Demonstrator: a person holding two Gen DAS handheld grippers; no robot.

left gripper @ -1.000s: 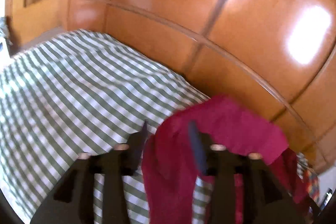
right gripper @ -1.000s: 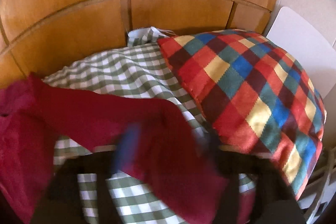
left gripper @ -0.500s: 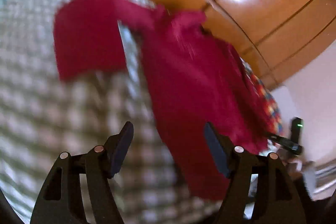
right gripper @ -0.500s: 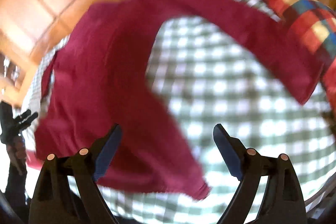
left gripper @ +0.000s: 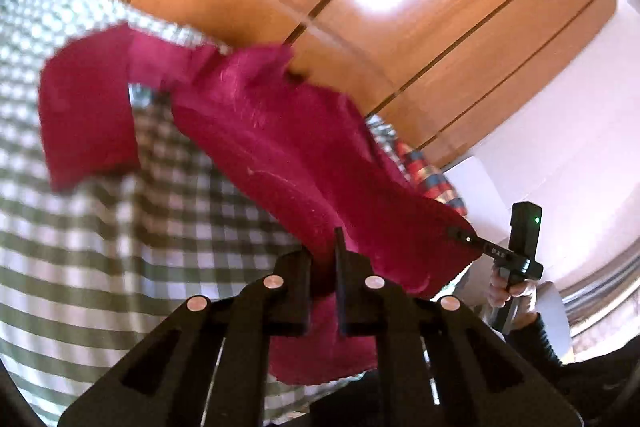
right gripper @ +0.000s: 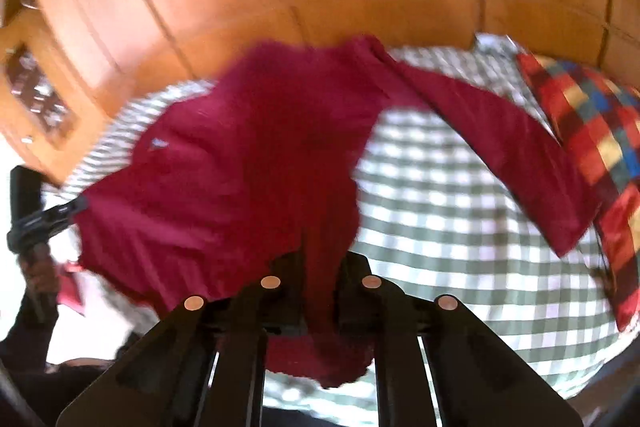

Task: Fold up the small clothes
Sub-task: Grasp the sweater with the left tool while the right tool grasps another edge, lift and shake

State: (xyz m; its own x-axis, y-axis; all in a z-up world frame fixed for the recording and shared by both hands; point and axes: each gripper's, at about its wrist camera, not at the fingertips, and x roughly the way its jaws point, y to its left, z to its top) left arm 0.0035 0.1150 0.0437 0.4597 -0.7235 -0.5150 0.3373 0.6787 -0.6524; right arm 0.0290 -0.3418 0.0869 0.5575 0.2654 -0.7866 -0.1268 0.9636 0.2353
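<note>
A dark red long-sleeved top (left gripper: 272,147) hangs spread above the green-and-white checked bed (left gripper: 100,247). My left gripper (left gripper: 323,251) is shut on its near hem. My right gripper (right gripper: 320,263) is shut on the hem at the other side of the red top (right gripper: 248,155). In the left wrist view the right gripper (left gripper: 472,241) shows at the right, pinching the cloth's corner. In the right wrist view the left gripper (right gripper: 76,207) shows at the left, holding the other corner. One sleeve (right gripper: 500,139) trails towards the pillow, the other (left gripper: 84,115) lies over the bed.
A wooden panelled headboard wall (left gripper: 360,7) runs behind the bed. A multicoloured checked pillow (right gripper: 592,147) lies at the bed's right end. A white wall (left gripper: 560,147) and a white board (left gripper: 476,187) are beyond it.
Both grippers were open half a second ago with the top loose in front. Now both have closed on its hem and the top is stretched between them.
</note>
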